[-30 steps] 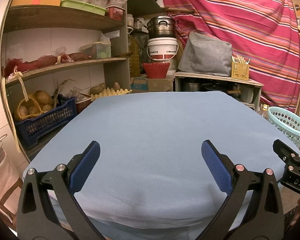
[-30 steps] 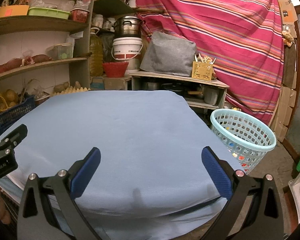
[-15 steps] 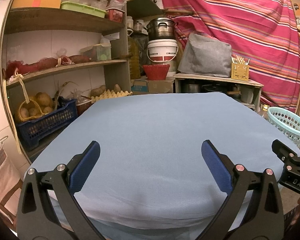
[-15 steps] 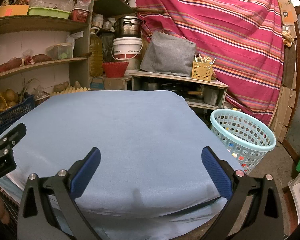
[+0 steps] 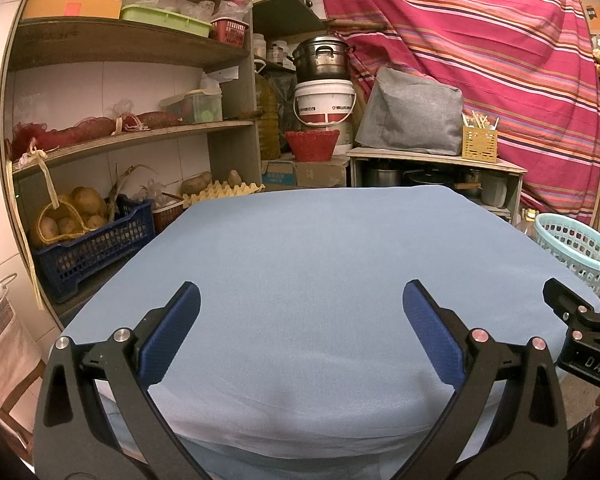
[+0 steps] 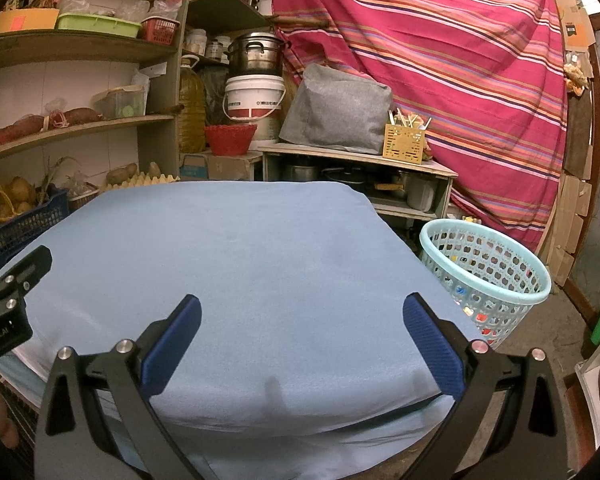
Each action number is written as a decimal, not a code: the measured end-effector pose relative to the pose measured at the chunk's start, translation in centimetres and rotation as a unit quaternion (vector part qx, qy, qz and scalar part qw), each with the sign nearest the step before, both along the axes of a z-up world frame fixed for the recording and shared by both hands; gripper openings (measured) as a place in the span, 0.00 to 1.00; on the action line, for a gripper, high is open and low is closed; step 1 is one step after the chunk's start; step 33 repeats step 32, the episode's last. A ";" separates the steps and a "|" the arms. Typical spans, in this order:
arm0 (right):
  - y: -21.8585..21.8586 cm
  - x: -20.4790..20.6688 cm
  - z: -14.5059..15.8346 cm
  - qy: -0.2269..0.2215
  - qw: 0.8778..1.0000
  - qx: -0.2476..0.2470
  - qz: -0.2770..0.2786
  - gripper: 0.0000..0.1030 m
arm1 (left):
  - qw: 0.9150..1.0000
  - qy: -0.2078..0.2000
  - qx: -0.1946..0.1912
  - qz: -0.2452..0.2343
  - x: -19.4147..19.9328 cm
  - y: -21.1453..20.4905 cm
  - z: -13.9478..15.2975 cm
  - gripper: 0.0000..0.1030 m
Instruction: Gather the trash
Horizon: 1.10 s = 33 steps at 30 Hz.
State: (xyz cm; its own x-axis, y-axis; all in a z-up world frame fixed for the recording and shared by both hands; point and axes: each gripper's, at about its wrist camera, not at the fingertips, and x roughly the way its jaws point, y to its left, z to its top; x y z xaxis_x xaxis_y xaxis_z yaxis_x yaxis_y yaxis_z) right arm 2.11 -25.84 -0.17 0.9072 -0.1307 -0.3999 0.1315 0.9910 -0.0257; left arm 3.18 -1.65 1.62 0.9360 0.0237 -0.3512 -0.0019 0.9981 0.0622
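Observation:
A table covered by a blue cloth (image 5: pixel 320 264) fills both views (image 6: pixel 240 248); no trash shows on it. A light teal laundry-style basket (image 6: pixel 488 280) stands on the floor right of the table, with small colourful items inside; its rim also shows in the left wrist view (image 5: pixel 572 240). My left gripper (image 5: pixel 300 304) is open and empty over the table's near edge. My right gripper (image 6: pixel 302 308) is open and empty, also over the near edge. Each gripper's side shows at the edge of the other's view.
Wooden shelves (image 5: pixel 132 136) with potatoes, a blue crate (image 5: pixel 96 244) and egg trays stand to the left. A low cabinet (image 6: pixel 360 160) with a grey bag, a bucket and pots stands behind the table. A striped red curtain (image 6: pixel 440 48) hangs behind.
Both grippers have stayed open and almost still; the left wrist view has shifted only slightly.

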 end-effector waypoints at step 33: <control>-0.1 0.0 0.0 0.000 1.000 -0.002 0.000 0.96 | 1.000 0.002 0.001 0.000 -0.1 -0.3 0.0 0.95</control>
